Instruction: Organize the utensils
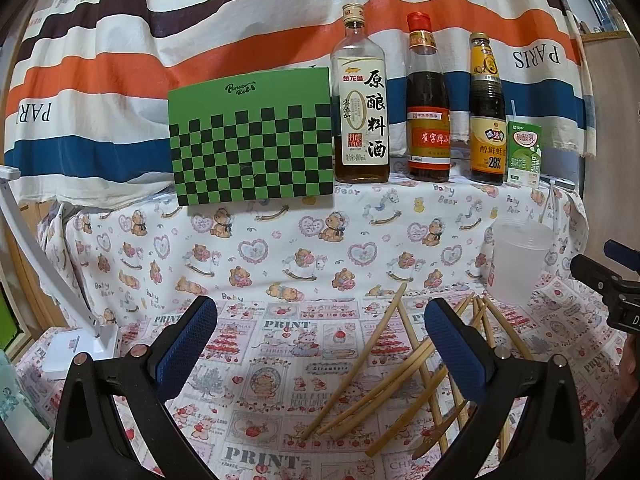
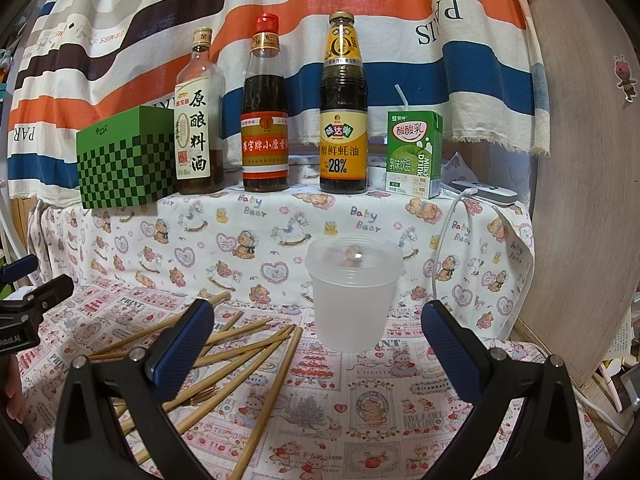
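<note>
Several bamboo chopsticks [image 1: 372, 364] lie crisscrossed on the surface between the left tongs [image 1: 320, 344] and right tongs [image 2: 318, 340], both spread apart and empty, the plastic cup [image 2: 352, 296] just ahead; light, stiff, likely slippery, best pinched mid-shaft.

printed tablecloth [image 2: 360, 400] carries scattered bamboo chopsticks [image 2: 240, 348] and an upright frosted plastic cup [image 2: 352, 304].
</note>
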`<state>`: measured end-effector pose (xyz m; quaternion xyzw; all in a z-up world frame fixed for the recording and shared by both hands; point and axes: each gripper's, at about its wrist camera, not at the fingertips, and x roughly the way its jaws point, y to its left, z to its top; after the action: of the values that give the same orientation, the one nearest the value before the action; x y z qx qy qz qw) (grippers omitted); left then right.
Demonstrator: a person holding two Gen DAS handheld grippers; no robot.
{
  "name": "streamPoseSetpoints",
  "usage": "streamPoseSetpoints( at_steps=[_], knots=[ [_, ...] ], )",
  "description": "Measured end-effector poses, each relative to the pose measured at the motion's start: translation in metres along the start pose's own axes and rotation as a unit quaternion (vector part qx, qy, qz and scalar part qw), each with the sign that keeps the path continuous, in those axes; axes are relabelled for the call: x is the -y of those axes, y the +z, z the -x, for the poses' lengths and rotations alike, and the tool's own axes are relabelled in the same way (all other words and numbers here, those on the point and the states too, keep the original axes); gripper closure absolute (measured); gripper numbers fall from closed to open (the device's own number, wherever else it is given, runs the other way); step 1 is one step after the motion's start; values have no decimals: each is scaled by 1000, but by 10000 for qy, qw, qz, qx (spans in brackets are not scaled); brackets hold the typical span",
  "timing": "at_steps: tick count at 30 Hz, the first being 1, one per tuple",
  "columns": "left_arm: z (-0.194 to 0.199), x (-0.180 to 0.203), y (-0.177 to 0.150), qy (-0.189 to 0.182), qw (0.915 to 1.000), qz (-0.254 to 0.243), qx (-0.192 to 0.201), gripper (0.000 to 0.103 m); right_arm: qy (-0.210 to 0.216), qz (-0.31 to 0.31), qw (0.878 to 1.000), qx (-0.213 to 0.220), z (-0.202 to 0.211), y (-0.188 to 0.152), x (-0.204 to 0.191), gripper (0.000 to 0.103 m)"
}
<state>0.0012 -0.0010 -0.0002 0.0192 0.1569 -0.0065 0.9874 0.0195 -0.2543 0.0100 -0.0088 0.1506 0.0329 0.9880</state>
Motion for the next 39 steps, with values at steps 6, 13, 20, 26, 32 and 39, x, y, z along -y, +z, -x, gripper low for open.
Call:
streamPoseSetpoints(
  at_steps=[6,13,20,26,32,39],
  knots=[
    [3,0,0,-76,9999,-34,105,0,-18,-12,10000,3,0,0,1,0],
    [5,-4,0,1,9999,98,84,0,-75,-47,10000,31,1,-1,3,0],
    [6,-8,3,357,9991,44,231,0,59,-235,9997,-39,2,0,6,0],
    [-5,-16,14,70,9994,11,-326,0,231,-319,9989,-253,2,3,8,0],
    [-33,-26,13,-469,9884,17,-1443,31,640,-684,9948,-408,7,9,17,13],
    [-51,-13,-5,-1266,9673,121,-2197,71,883,-474,9925,-702,-1,4,7,53]
  ],
)
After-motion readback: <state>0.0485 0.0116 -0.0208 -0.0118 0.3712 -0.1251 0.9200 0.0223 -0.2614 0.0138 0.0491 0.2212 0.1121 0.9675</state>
